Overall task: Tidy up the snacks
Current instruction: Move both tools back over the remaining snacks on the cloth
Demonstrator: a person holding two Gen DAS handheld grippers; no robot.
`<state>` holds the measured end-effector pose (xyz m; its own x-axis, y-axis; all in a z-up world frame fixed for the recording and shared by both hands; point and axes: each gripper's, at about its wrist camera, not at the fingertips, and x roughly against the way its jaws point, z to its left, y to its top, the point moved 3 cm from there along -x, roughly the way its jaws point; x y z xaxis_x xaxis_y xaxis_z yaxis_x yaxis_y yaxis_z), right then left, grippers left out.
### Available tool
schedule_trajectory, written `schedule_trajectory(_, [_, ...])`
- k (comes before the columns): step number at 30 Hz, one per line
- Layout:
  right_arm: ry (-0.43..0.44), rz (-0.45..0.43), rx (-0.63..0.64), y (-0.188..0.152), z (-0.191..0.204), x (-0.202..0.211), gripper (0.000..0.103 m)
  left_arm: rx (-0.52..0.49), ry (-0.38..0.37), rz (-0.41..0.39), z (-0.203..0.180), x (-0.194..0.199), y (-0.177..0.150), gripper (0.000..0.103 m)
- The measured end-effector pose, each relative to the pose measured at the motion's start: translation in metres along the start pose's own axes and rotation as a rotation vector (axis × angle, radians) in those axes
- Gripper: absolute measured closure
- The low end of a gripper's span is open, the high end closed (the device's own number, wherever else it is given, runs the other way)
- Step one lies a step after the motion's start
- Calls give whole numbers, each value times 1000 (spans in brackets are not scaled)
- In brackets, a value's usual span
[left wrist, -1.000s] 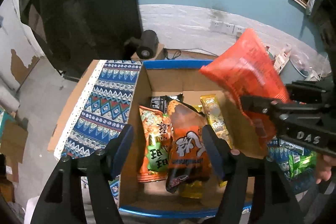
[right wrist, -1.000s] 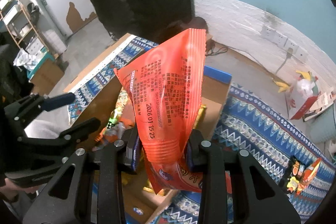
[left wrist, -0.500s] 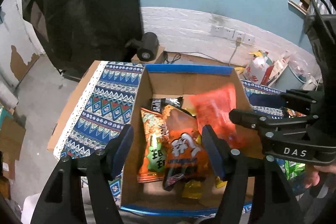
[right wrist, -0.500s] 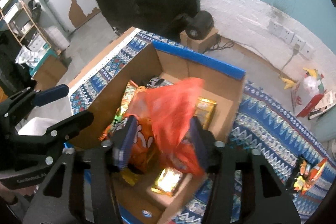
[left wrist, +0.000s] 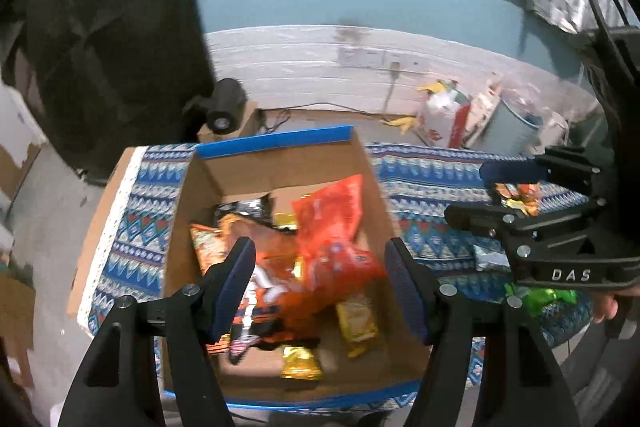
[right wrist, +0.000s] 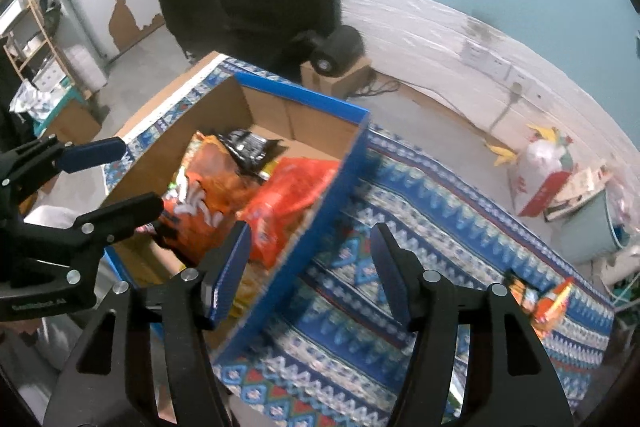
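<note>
I see a cardboard box (left wrist: 276, 169) with blue rim on a patterned cloth (right wrist: 420, 195); a loose snack packet (right wrist: 540, 301) lies far right. The orange-red snack bag (left wrist: 336, 239), glossy and crumpled, lies atop other packets, long axis near-to-far. My left gripper (left wrist: 320, 283) and right gripper (right wrist: 310, 273) are spread, empty.

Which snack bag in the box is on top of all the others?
The plain red-orange bag: it lies slanted across the other packets in the cardboard box.
</note>
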<state>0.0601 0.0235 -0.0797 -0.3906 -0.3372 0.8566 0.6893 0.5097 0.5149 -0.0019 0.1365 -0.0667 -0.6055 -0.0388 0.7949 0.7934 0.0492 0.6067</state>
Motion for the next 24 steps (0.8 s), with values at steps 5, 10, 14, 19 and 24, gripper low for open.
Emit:
schedule_trajectory(5, [-35, -2, -23, -17, -28, 18, 37, -46, -46, 20, -31, -4, -1, 34])
schedule_trajectory(10, [-67, 12, -53, -39, -56, 30, 35, -104, -82, 48, -67, -11, -3, 34])
schedule_trajectory(14, [-91, 37, -77, -62, -79, 35, 35, -157, -115, 74, -98, -16, -9, 33])
schedule_trajectory(19, [-94, 77, -115, -90, -103, 36, 35, -222, -156, 137, -136, -31, -24, 30])
schedule_trajectory(24, [-89, 123, -134, -120, -124, 35, 35, -291, -167, 171, -161, -42, -37, 30])
